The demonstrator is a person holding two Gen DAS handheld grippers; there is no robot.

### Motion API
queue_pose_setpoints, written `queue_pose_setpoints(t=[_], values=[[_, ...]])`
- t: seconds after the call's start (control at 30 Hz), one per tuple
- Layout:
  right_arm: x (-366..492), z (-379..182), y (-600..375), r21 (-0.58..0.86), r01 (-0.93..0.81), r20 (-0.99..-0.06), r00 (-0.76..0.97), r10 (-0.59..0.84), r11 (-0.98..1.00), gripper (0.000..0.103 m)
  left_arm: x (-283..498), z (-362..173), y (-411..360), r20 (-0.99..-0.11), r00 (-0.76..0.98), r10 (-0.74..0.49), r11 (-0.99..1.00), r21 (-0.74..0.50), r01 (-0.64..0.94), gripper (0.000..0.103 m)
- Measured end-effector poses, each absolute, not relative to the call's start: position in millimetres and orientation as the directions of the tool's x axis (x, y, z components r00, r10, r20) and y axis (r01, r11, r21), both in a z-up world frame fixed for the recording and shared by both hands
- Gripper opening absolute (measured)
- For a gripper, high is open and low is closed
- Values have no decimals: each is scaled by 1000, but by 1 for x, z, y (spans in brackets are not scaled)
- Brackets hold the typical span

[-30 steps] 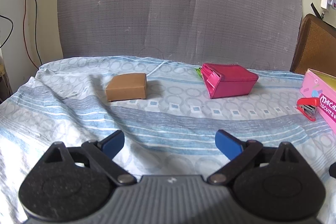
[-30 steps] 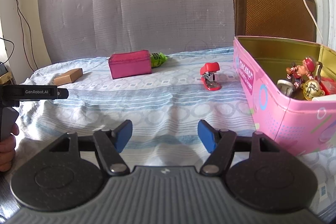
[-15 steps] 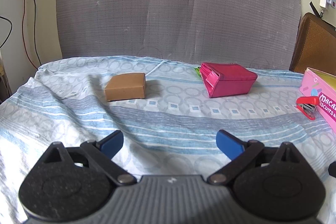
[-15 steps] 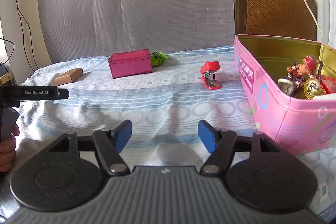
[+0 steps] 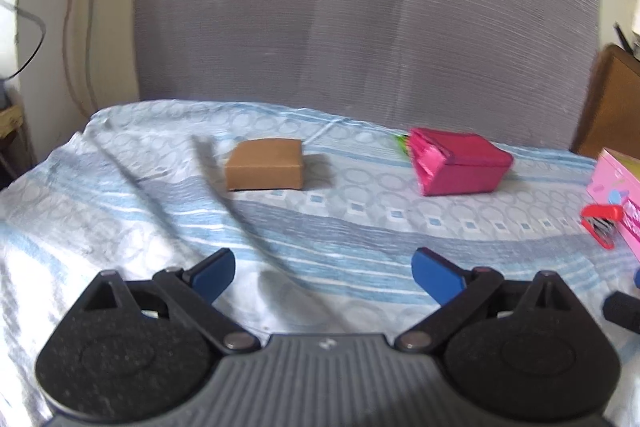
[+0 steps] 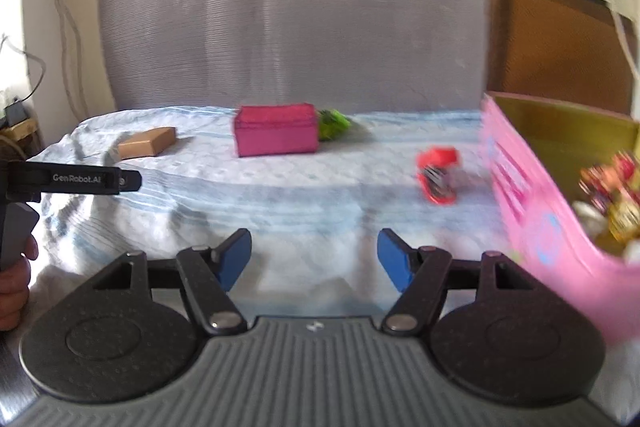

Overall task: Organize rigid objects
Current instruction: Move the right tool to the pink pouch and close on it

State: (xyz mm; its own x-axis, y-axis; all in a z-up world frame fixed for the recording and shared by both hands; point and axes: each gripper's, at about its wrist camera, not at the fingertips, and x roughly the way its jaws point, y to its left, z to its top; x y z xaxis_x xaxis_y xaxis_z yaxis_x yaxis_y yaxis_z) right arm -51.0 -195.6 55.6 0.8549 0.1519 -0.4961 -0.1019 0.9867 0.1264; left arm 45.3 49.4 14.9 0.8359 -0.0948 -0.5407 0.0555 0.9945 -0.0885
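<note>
Both tongs, left (image 5: 323, 275) and right (image 6: 315, 259), hover spread and empty over a bed (image 5: 280, 227) with a wrinkled blue-and-white printed sheet. On it lie one flat brown cardboard box (image 5: 264, 165), one magenta rectangular pouch (image 5: 460, 163) with a green wrapper (image 6: 333, 123) touching it, and one red stapler (image 6: 437, 175) just beside a pink tin (image 6: 536, 203) holding blurred figurines (image 6: 612, 195).

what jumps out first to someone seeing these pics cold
The big pink tin at the right edge of the bed, open and already holding small toys, grabs the eye first. Next come the magenta box mid-bed with something green behind it, and the red stapler lying just left of the tin.
</note>
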Motion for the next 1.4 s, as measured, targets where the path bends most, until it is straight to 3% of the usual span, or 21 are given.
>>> queue_pose_setpoints(t=[0.1,0.17,0.2,0.3,0.4,0.57,0.6,0.67,0.73,0.83,1.13,1.4], values=[[-20,63,-181,108,-170,-478,855,201,980,71,48,16,57,-538,842,-43,997,-80,0,98],[11,65,-172,105,-202,-477,849,227,974,79,49,16,62,-542,840,-37,996,-91,-14,98],[25,65,-169,109,-212,-476,846,238,971,89,51,15,64,-549,835,-46,995,-102,-12,98],[72,70,-166,107,-184,-462,861,213,977,92,53,14,67,-556,829,-57,993,-117,-10,98],[122,74,-185,216,-111,-474,857,204,970,92,56,13,67,-562,824,-69,992,-126,-3,98],[195,61,-215,439,-3,-574,768,283,899,92,59,12,66,-568,819,-79,991,-133,4,98],[205,55,-220,485,5,-595,735,325,874,90,59,12,67,-570,818,-81,990,-138,2,98],[219,46,-221,530,27,-633,678,374,848,76,60,12,69,-575,814,-86,989,-149,0,98],[217,44,-217,499,11,-657,656,370,866,50,61,11,70,-578,811,-90,987,-158,-2,98],[194,50,-207,460,-53,-639,673,372,886,30,61,11,71,-581,809,-93,987,-162,-3,98],[97,71,-198,374,-171,-517,778,358,912,22,61,11,78,-579,811,-88,980,-197,-34,99],[22,59,-174,136,-314,-497,799,339,940,11,60,12,82,-572,816,-91,976,-214,-41,99]])
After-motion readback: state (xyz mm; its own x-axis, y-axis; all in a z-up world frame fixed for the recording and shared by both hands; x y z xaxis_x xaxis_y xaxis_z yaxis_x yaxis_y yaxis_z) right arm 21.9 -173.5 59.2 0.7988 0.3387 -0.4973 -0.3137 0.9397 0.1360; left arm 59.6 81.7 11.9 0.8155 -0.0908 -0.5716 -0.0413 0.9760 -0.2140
